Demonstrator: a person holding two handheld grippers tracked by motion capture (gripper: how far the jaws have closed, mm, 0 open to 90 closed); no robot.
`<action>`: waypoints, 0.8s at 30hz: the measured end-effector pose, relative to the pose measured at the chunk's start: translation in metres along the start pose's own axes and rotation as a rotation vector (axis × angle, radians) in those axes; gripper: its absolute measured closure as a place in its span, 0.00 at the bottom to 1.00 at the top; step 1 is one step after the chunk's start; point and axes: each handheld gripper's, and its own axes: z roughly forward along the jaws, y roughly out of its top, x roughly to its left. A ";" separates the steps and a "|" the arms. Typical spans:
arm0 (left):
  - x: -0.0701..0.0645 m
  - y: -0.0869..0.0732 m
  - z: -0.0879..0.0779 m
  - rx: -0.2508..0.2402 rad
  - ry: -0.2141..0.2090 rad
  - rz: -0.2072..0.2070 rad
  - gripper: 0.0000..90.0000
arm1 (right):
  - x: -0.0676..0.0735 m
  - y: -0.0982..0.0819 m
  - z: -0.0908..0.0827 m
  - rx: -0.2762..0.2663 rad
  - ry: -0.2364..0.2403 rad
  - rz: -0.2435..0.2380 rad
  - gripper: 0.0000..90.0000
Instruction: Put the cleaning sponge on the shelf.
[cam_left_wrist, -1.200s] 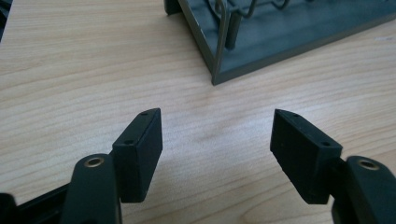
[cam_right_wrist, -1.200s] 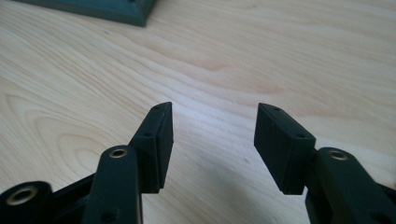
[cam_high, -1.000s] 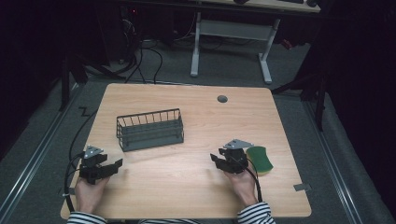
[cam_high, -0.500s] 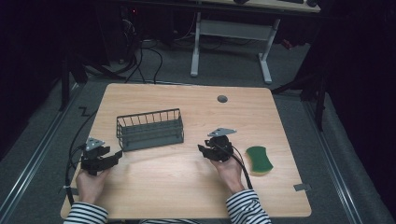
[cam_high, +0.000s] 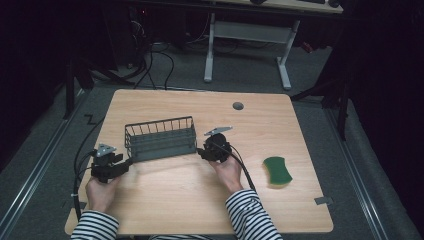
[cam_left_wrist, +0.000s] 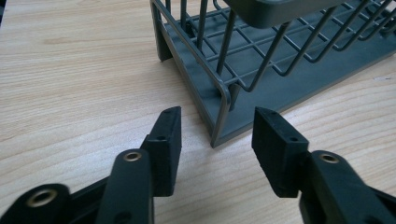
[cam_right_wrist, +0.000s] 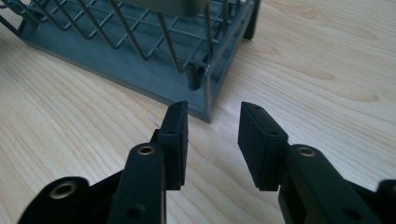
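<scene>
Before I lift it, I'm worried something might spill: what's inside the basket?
Nothing visible inside the basket: both gripper views show bare grid floor at its ends. The middle, seen through the bars from above, looks bare too.

**Wire Basket and Sponge: Position and Condition**

The wire basket (cam_high: 160, 139) is dark grey, rectangular and open-topped, with upright wire sides and a grid floor on a solid base. It stands upright left of centre on the wooden table (cam_high: 200, 200), holding nothing. The sponge (cam_high: 277, 170) is green with pinched sides, lying flat near the right edge, well apart from the basket.
</scene>
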 end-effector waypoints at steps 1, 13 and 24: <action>0.000 0.000 0.000 0.000 0.000 0.000 0.63 | 0.000 0.000 0.000 0.000 0.000 0.000 0.72; 0.002 0.000 0.007 0.017 -0.034 -0.020 0.72 | -0.003 0.003 0.022 -0.004 -0.008 0.029 0.82; 0.005 0.000 0.009 0.019 -0.074 -0.047 0.93 | 0.004 0.010 0.026 -0.013 -0.029 -0.037 0.95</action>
